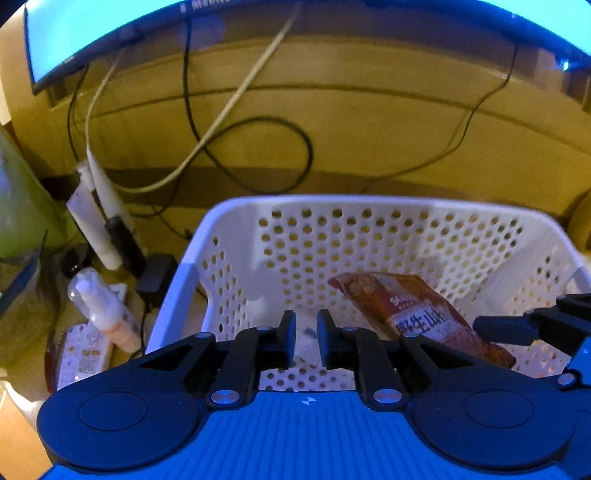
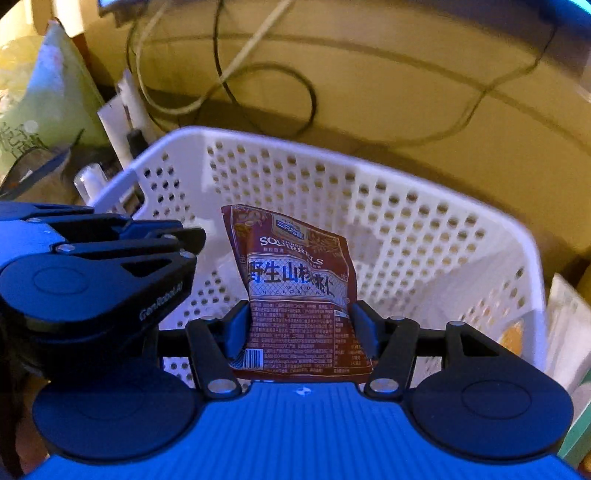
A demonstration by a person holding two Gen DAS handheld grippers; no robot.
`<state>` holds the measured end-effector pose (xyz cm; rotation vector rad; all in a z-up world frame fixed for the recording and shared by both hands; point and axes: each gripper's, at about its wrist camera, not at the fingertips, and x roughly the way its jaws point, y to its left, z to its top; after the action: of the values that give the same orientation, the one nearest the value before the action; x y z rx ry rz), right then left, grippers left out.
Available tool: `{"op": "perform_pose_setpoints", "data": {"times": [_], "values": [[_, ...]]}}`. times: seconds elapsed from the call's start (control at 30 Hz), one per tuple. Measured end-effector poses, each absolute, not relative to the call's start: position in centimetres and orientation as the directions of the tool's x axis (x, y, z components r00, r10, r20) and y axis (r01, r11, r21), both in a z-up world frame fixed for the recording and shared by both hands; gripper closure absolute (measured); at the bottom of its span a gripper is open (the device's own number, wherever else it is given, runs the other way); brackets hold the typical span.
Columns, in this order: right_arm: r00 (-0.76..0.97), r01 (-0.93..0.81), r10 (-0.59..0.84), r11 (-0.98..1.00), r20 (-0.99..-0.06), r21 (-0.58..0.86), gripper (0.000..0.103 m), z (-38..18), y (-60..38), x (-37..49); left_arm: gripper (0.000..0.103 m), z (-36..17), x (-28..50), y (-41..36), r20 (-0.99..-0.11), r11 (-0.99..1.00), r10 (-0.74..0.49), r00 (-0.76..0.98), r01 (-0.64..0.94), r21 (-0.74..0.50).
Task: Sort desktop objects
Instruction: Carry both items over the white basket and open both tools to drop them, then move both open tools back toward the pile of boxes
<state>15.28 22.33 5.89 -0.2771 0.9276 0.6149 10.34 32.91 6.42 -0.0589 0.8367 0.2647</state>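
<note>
Both sets of jaws were over the white perforated basket (image 2: 424, 236). Right gripper (image 2: 303, 328) had its fingers clamped on either side of a red snack packet (image 2: 299, 280), holding it upright inside the basket, printed label facing the camera, barcode down near the fingers. Left gripper (image 1: 306, 336) was nearly closed with just a narrow gap and nothing in it, hovering over the near-left part of the basket. From the left wrist cam you could see the same packet (image 1: 413, 310) tilted off to the right. Outside the basket on the left sat a small spray bottle (image 1: 103, 306) leaning over, a flat printed packet (image 1: 83, 354) just beside it, and a white power strip (image 1: 96, 214) with a black adapter (image 1: 157, 275) nearby. Cables (image 1: 236, 110) looped across the yellowish desk (image 1: 369, 147) behind, under a lit monitor (image 1: 110, 29).
</note>
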Motion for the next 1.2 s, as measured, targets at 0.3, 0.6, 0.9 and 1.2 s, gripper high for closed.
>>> {"op": "perform_pose_setpoints", "data": {"times": [0.3,0.6,0.9,1.2], "values": [[0.399,-0.590,0.295,0.807,-0.868,0.003,0.010,5.1,23.3,15.4,0.040,5.7,11.0,33.4,-0.785,0.968,0.197,0.588,-0.245,0.059],[0.498,-0.600,0.315,0.798,-0.808,-0.059,0.008,7.4,22.6,13.6,0.015,7.6,9.4,32.5,-0.715,0.953,0.257,0.650,-0.294,0.075],[0.729,-0.580,0.419,0.798,-0.541,-0.164,0.003,11.0,17.0,6.6,0.011,11.2,5.0,26.5,-0.576,0.936,0.325,0.750,-0.342,0.083],[0.753,-0.564,0.413,0.806,-0.512,-0.179,0.003,9.8,6.2,3.4,0.011,10.1,1.7,15.4,-0.551,0.950,0.294,0.781,-0.304,0.075]]}}
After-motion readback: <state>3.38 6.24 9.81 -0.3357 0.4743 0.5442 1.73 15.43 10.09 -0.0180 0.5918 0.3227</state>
